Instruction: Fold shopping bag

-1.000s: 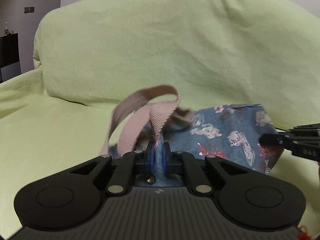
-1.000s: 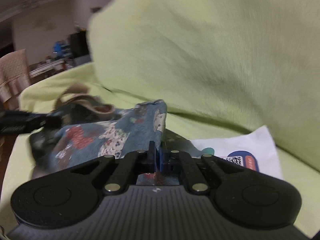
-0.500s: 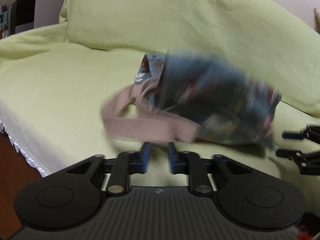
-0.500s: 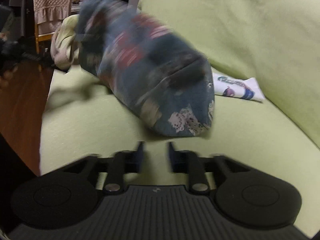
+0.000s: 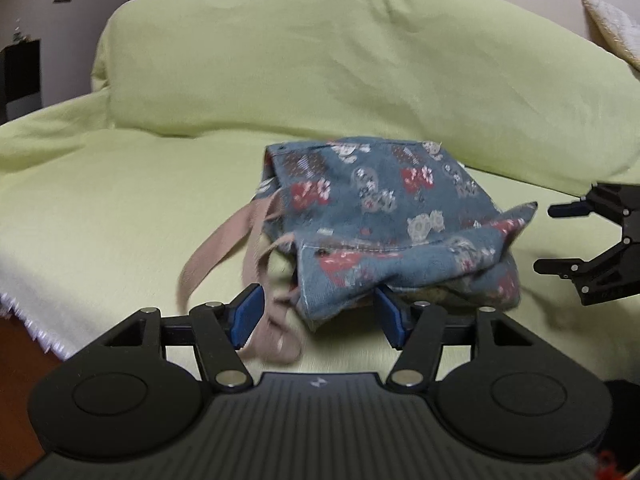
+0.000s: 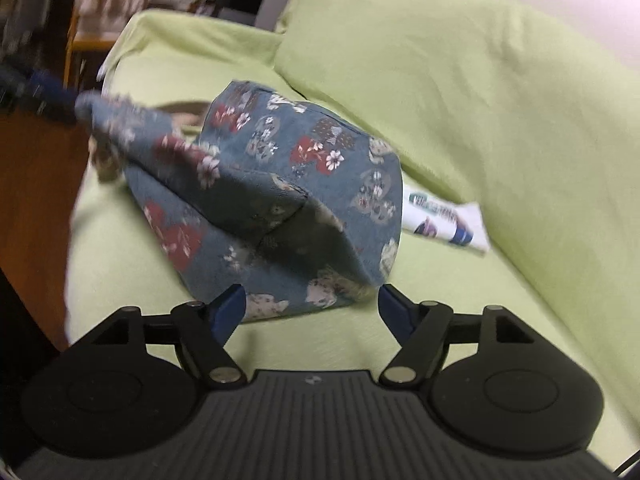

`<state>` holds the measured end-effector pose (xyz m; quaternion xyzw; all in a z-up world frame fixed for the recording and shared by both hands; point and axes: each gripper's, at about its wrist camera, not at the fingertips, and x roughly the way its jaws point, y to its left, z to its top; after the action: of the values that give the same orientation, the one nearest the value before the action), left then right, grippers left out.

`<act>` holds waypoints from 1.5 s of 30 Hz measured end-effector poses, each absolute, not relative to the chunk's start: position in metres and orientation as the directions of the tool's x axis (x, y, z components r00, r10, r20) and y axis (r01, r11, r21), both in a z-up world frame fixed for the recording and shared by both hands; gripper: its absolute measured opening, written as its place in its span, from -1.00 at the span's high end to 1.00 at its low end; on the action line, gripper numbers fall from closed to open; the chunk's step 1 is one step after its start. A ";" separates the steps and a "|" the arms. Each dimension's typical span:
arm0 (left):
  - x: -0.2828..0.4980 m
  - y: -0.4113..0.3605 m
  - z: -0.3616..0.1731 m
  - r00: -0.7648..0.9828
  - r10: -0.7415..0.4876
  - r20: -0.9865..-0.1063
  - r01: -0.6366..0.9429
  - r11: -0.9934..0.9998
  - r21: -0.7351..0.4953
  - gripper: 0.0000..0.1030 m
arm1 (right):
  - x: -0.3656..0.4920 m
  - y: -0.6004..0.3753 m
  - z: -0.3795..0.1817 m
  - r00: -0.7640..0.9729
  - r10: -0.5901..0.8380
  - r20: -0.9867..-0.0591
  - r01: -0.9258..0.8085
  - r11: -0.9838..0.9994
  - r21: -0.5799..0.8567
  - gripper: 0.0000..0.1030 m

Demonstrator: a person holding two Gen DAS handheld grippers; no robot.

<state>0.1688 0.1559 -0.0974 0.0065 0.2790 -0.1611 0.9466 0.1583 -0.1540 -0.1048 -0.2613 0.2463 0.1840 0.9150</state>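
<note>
Shopping bag (image 5: 384, 216) sits on the sofa seat (image 5: 120, 208), before the backrest (image 5: 320, 72). Its straps (image 5: 224, 248) trail left toward the seat's front edge. A packet (image 6: 444, 220) lies behind the bag, against the backrest.

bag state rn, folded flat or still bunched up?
Bunched, not folded. The shopping bag sits in a puffed, creased heap on the green sofa cover, its straps trailing loose.

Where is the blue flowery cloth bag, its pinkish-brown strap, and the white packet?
blue flowery cloth bag (image 5: 384, 200), left wrist view, on its top panel
pinkish-brown strap (image 5: 208, 256), left wrist view, on the loop's outer band
white packet (image 6: 444, 218), right wrist view, on its printed face
</note>
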 end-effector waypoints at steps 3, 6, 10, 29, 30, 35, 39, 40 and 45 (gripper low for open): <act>0.192 0.146 -0.111 0.761 -0.327 -0.560 0.353 0.933 -0.065 0.13 | 0.172 -0.150 -0.107 0.825 0.208 -0.525 -0.482 0.744 -0.463 -0.40; 0.206 0.138 -0.121 0.741 -0.341 -0.578 0.374 0.925 -0.066 0.52 | 0.189 -0.144 -0.115 0.841 0.221 -0.494 -0.502 0.661 -0.558 -0.30; 0.205 0.125 -0.122 0.757 -0.295 -0.582 0.337 0.941 -0.038 0.58 | 0.208 -0.137 -0.121 0.739 0.305 -0.601 -0.644 0.584 -0.494 0.97; 0.097 -0.110 -0.061 0.541 -0.721 -0.433 0.814 0.579 0.052 0.59 | -0.094 -0.247 -0.057 0.798 -0.410 -0.442 0.070 0.791 -0.607 0.96; 0.097 -0.108 -0.060 0.532 -0.720 -0.445 0.814 0.580 0.035 0.58 | -0.111 -0.249 -0.061 0.779 -0.393 -0.488 0.064 0.825 -0.562 0.96; 0.094 -0.038 -0.064 0.542 -0.628 -0.558 0.701 0.704 -0.112 0.20 | -0.153 -0.230 -0.090 0.737 -0.056 -0.673 -0.236 0.913 -0.334 0.80; 0.085 0.021 -0.064 0.530 -0.610 -0.590 0.567 0.772 -0.289 0.19 | -0.152 -0.235 -0.094 0.712 0.074 -0.698 -0.348 0.901 -0.260 0.28; 0.084 0.028 -0.063 0.525 -0.621 -0.582 0.549 0.770 -0.327 0.16 | -0.151 -0.242 -0.088 0.711 0.118 -0.693 -0.373 0.899 -0.230 0.12; 0.085 0.034 -0.066 0.435 -0.741 -0.512 0.455 0.671 -0.585 -0.41 | -0.137 -0.281 -0.051 0.741 0.242 -0.627 -0.402 0.907 -0.125 -0.59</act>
<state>0.0853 0.0336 -0.0663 -0.1834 0.3898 -0.3617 0.8268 -0.1370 -0.2812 -0.0506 -0.1267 0.3151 0.1742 0.9243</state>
